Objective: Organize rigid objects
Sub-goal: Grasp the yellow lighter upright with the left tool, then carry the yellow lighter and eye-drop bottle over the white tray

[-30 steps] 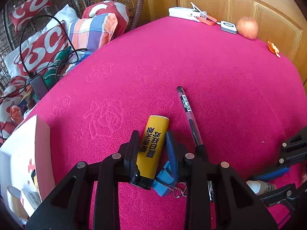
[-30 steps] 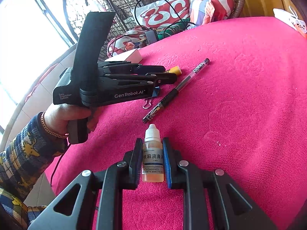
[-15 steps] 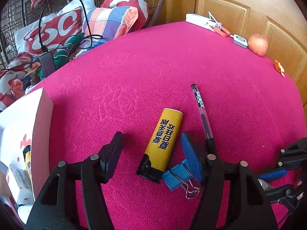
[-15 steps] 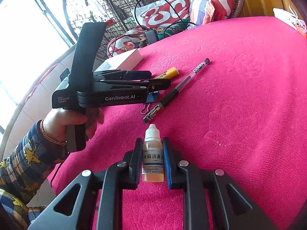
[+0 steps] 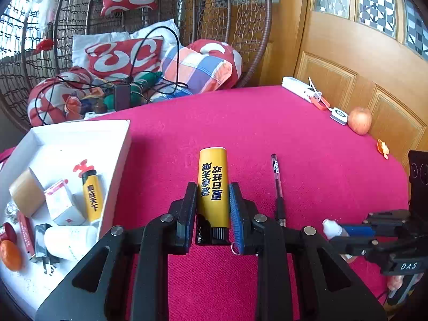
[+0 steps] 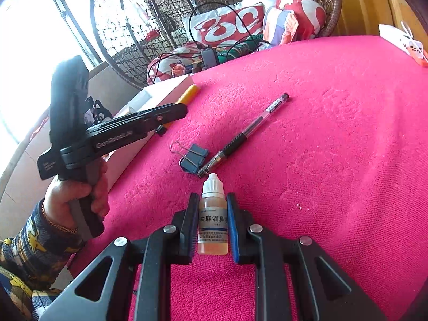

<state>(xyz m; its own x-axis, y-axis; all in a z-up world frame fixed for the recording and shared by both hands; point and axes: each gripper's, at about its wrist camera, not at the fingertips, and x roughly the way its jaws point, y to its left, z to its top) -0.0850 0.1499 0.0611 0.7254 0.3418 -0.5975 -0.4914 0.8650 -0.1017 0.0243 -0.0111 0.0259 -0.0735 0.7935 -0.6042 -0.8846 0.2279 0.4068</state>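
The white box (image 5: 117,160) of sorted items sits on the desk (image 5: 294,147) to the left of the left gripper (image 5: 212,208), whose jaws have just been closing and now clamp the yellow lighter (image 5: 213,184). Step in hand: carrying it off; next comes a swing left over the box rim, then release. The lighter's long axis runs straight ahead between the jaws, dark cap end back, apparently lifted clear. The right gripper (image 6: 212,224) pinches the small dropper bottle (image 6: 212,219), its cap pointing forward.
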